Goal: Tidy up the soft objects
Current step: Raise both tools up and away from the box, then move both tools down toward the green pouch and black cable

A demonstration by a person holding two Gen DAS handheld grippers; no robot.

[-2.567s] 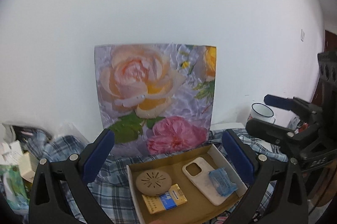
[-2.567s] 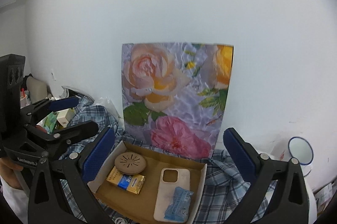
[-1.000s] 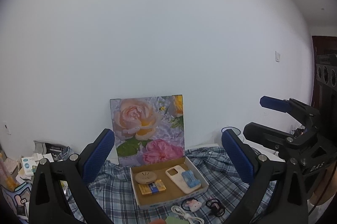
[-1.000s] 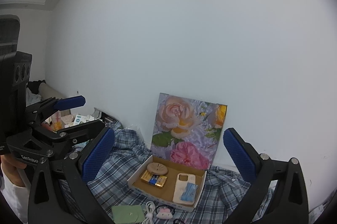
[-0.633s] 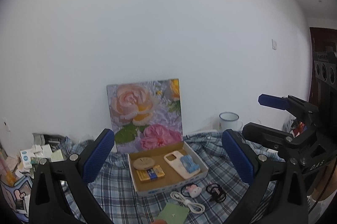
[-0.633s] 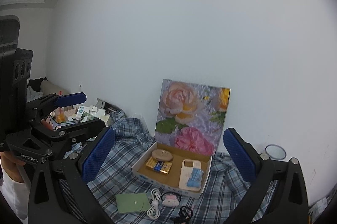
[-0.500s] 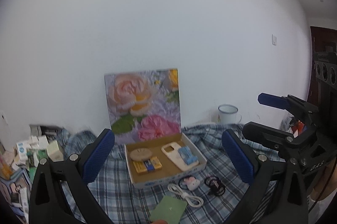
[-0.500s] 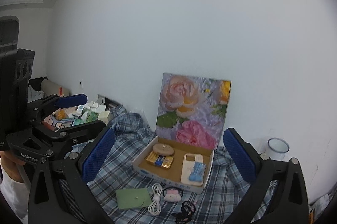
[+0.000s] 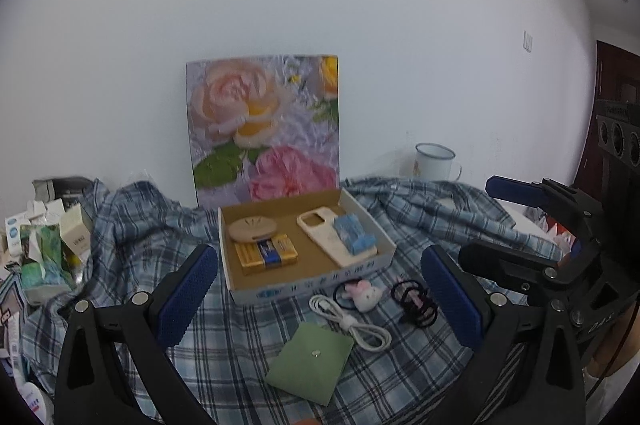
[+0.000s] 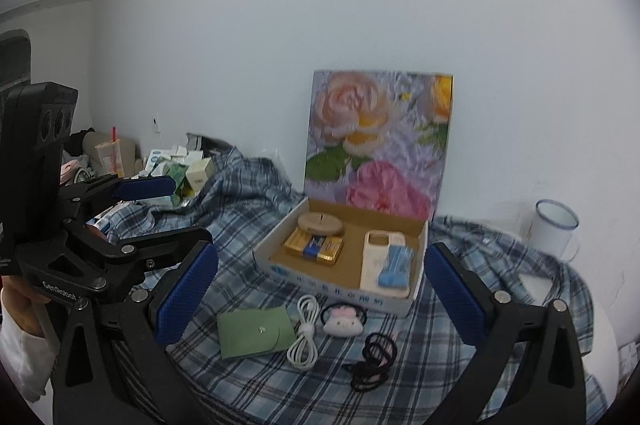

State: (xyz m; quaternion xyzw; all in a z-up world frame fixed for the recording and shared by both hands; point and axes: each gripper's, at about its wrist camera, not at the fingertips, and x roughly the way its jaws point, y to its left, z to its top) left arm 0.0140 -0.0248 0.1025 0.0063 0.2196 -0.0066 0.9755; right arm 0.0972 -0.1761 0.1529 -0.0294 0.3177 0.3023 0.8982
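An open cardboard box (image 9: 312, 283) (image 10: 336, 285) with a floral lid stands on a plaid cloth. In it lie a round beige disc (image 9: 252, 228), a yellow-blue packet (image 9: 266, 253), a cream phone case (image 9: 326, 235) and a blue soft item (image 9: 354, 235) (image 10: 396, 263). In front of the box lie a green pouch (image 9: 310, 359) (image 10: 256, 331), a white cable (image 9: 352, 323) (image 10: 306, 335), a pink-white plush hair tie (image 9: 362, 293) (image 10: 344, 321) and black hair ties (image 9: 414, 303) (image 10: 374, 359). My left gripper (image 9: 320, 301) and right gripper (image 10: 320, 291) are both open and empty, held above the cloth short of these items.
A white enamel mug (image 9: 436, 161) (image 10: 554, 229) stands at the back right by the wall. A pile of small boxes and packets (image 9: 44, 237) (image 10: 176, 169) lies at the left. The plaid cloth (image 9: 132, 249) is rumpled around the box.
Both grippers have come lower and closer to the table; the box and the loose items in front of it now look larger. Both stay open.
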